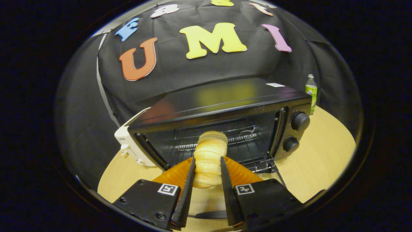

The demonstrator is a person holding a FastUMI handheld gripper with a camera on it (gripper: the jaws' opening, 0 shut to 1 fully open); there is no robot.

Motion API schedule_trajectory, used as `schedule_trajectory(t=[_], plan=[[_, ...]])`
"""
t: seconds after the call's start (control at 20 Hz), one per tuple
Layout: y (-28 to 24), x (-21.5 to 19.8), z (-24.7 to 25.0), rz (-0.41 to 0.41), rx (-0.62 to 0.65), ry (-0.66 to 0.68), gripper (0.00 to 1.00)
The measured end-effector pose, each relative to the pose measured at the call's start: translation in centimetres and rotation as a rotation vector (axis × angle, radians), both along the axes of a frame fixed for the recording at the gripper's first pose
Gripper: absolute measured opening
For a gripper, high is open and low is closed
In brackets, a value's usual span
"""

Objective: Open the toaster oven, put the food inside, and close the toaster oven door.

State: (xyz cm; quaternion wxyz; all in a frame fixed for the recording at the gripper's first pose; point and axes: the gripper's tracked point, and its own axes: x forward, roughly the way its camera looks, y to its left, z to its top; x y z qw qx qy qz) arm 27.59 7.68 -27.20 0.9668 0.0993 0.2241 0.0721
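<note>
The gripper (pixel 207 162) has its 2 fingers pinching a ridged, pale bread roll (pixel 209 158), 1 finger on each flank, so the food rides lifted and lengthwise along the fingers, its far end pointing at 12 o'clock toward the toaster oven (pixel 222 125). That grip looks chosen to let the roll go in nose first. The oven's door is already down, and the wire rack (pixel 248 135) inside is exposed just beyond the roll. Under the roll sits an orange plate (pixel 241 174) (probably where the food came from), on the wooden table (pixel 322 161). The gripper is held roughly level, slightly above the rack and aimed straight at the opening. A green bottle (pixel 311 91) stands at 2 o'clock, behind the oven's knobs (pixel 300 121).
</note>
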Motion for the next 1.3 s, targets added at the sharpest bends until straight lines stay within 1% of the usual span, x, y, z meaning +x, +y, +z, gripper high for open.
schedule_trajectory(t=[0.1,0.2,0.25,0.35,0.5,0.65,0.75,0.85,0.95,1.0,1.15,1.3], plan=[[-0.3,2.6,0.3,-0.029,0.031,0.004,0.51],[-0.1,4.3,0.1,-0.036,0.081,0.016,0.51],[0.1,4.7,0.0,-0.026,0.100,0.024,0.51],[1.0,4.9,-0.2,0.019,0.122,0.027,0.53],[0.7,4.3,-0.7,0.036,0.109,0.025,0.70],[0.2,1.8,-1.4,0.053,0.077,0.044,0.88],[-0.3,-0.6,-1.1,0.076,0.030,0.028,0.88],[-1.1,-2.8,-0.7,0.082,-0.013,-0.008,0.89],[-1.4,-5.4,-0.4,0.106,-0.050,-0.022,0.92],[-1.4,-6.5,-0.2,0.116,-0.060,-0.027,0.94],[-0.6,-9.5,-0.1,0.144,-0.069,-0.035,0.94],[-0.8,-11.8,-1.1,0.131,-0.145,-0.050,0.99]])
